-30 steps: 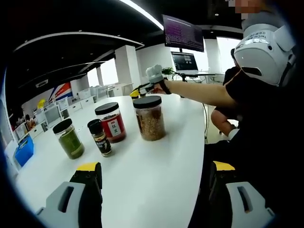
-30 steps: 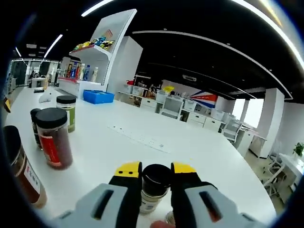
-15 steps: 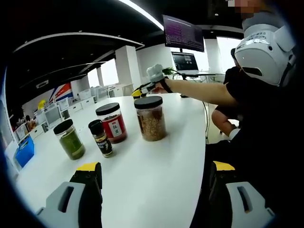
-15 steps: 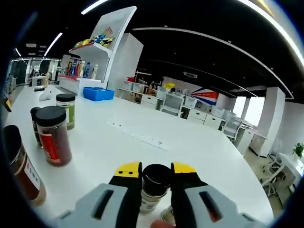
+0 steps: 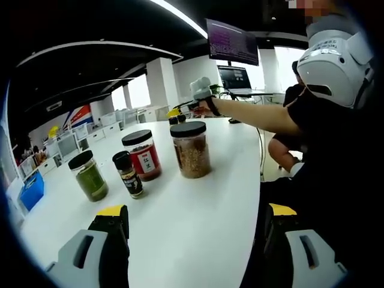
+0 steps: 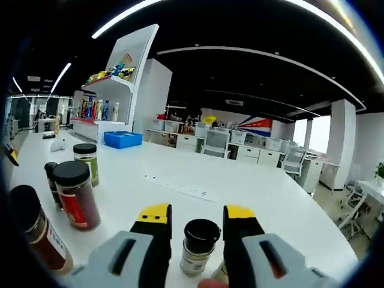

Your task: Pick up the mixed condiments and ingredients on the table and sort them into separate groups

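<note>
In the right gripper view a small black-capped seasoning bottle (image 6: 198,246) stands on the white table (image 6: 258,198). My right gripper (image 6: 197,213) is open around it, with a gap on each side. At the left stand a red-labelled jar (image 6: 76,195), a green jar (image 6: 87,163), a small dark bottle (image 6: 52,183) and a big brown jar (image 6: 36,237). My left gripper (image 5: 197,211) hangs wide open over the table edge. Beyond it stand the green jar (image 5: 88,176), dark bottle (image 5: 128,174), red jar (image 5: 141,155) and flake jar (image 5: 190,149). The right gripper (image 5: 177,112) shows far off.
A person's arm (image 5: 252,115) reaches across the table and their body (image 5: 336,150) stands at the right edge. A power strip (image 6: 180,187) lies in the table's middle. A blue bin (image 6: 123,139), a goods shelf (image 6: 114,63) and desks stand behind.
My right gripper's jaws have spread apart and let go of the small black-capped bottle, and that view has risen slightly. My left gripper has not moved.
</note>
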`<state>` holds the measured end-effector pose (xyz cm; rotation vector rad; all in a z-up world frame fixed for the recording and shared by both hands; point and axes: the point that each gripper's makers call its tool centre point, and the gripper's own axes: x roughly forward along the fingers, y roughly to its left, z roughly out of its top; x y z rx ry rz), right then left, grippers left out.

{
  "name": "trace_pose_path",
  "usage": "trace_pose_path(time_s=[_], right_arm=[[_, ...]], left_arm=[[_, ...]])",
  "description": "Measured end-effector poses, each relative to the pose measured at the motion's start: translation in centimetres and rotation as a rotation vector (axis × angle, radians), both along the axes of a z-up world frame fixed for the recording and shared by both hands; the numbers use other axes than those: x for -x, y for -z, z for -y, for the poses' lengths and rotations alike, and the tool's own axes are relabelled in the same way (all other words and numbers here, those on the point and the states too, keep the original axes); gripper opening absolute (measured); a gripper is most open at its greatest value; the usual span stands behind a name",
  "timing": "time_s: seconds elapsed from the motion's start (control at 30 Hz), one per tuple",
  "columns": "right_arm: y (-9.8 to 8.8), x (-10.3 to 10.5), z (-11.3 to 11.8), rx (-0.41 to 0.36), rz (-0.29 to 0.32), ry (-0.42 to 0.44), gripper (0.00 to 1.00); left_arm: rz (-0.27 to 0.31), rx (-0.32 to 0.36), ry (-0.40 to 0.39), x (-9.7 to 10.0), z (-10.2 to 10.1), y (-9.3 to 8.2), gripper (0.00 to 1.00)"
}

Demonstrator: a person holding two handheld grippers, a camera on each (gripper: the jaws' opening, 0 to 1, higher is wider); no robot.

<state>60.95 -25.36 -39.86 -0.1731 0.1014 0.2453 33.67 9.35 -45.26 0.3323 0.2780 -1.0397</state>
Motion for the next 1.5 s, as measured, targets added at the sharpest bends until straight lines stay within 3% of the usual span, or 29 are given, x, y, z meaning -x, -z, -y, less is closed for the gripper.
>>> trace_pose_path(time_s=[0.1, 0.23, 0.37, 0.47, 0.63, 0.73, 0.97, 1.2, 1.23, 1.5], right_arm=[[-0.3, 1.0, 0.4, -0.021, 0.008, -0.001, 0.55], [0.1, 4.0, -0.2, -0.093, -0.038, -0.065, 0.76], [0.3, 7.5, -0.6, -0.181, -0.081, -0.121, 0.84], [0.1, 10.2, -0.9, -0.194, -0.093, -0.156, 0.90], [0.4, 14.9, -2.4, -0.177, -0.095, -0.213, 0.93], [1.3, 17.7, -3.7, -0.174, -0.146, -0.277, 0.97], [2.3, 23.3, -5.2, -0.049, -0.215, -0.397, 0.97], [2.2, 25.0, -5.6, -0.033, -0.227, -0.433, 0.97], [1.2, 26.3, -5.2, -0.032, -0.203, -0.451, 0.97], [1.6, 26.5, -5.5, -0.015, -0.211, -0.444, 0.97]], left_arm=[[0.004, 0.003, -0.009, -0.1, -0.1, -0.1, 0.93], [0.012, 0.006, -0.020, -0.3, -0.2, -0.3, 0.93], [0.022, 0.009, -0.028, -0.4, -0.3, -0.6, 0.93], [0.029, 0.005, -0.032, -0.5, -0.3, -0.8, 0.93], [0.046, 0.036, -0.070, -1.1, -0.3, -1.8, 0.95], [0.049, 0.064, -0.068, -0.9, -0.1, -2.4, 0.95], [0.049, 0.039, -0.071, -0.7, -0.1, -2.1, 0.95], [0.052, 0.040, -0.076, -0.7, -0.2, -2.1, 0.95], [0.050, 0.038, -0.085, -0.8, -0.5, -1.8, 0.95], [0.058, 0.039, -0.085, -0.7, -0.5, -2.0, 0.95]])
